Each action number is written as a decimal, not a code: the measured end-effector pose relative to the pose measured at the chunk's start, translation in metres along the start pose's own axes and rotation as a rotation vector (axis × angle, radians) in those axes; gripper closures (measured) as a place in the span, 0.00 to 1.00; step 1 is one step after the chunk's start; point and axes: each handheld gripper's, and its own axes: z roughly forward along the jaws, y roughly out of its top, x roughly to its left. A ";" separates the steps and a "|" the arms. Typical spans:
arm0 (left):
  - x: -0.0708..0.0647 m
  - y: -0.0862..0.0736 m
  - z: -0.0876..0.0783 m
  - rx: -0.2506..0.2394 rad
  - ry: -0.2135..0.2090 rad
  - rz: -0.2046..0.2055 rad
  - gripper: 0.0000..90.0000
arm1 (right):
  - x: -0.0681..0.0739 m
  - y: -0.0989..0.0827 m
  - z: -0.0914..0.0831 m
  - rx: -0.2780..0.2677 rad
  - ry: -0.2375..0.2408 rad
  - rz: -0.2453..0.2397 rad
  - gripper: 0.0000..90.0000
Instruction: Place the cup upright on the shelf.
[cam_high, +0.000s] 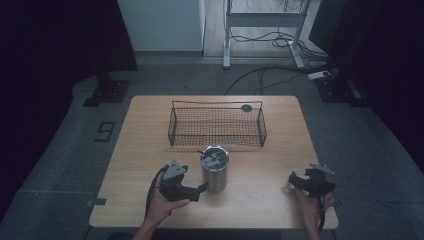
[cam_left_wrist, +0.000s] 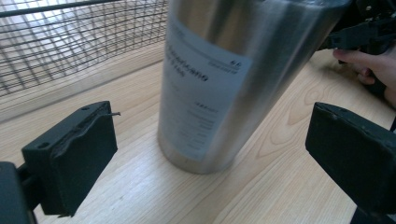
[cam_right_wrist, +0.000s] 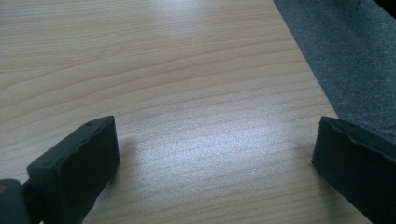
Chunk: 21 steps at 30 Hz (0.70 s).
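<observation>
A steel tumbler (cam_high: 215, 167) stands upright near the middle of the wooden table (cam_high: 145, 145), with a white label (cam_left_wrist: 205, 93) on its side. My left gripper (cam_high: 200, 189) is just left of it, open, jaws pointing at the tumbler (cam_left_wrist: 233, 84), which stands close in front of the gap without touching either pad. My right gripper (cam_high: 295, 179) rests near the table's right front edge, open, with bare wood (cam_right_wrist: 201, 116) between its jaws. Inside the tumbler's mouth something dark shows, too small to tell.
A black wire basket (cam_high: 217, 125) stands behind the tumbler at the table's back middle; its mesh (cam_left_wrist: 70, 42) appears in the left gripper view. Grey carpet (cam_right_wrist: 355, 56) lies past the table's right edge. Desk legs and cables (cam_high: 280, 45) sit on the floor beyond.
</observation>
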 end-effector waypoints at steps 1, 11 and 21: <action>-0.001 0.001 0.001 0.002 -0.004 0.004 0.02 | 0.000 0.000 0.000 0.000 0.000 0.000 0.01; -0.011 0.008 0.012 0.025 -0.003 0.016 0.00 | 0.000 0.000 0.000 0.000 0.001 0.000 0.01; -0.014 0.016 0.026 0.039 0.027 0.029 0.00 | 0.000 0.000 0.000 -0.001 0.001 0.001 0.01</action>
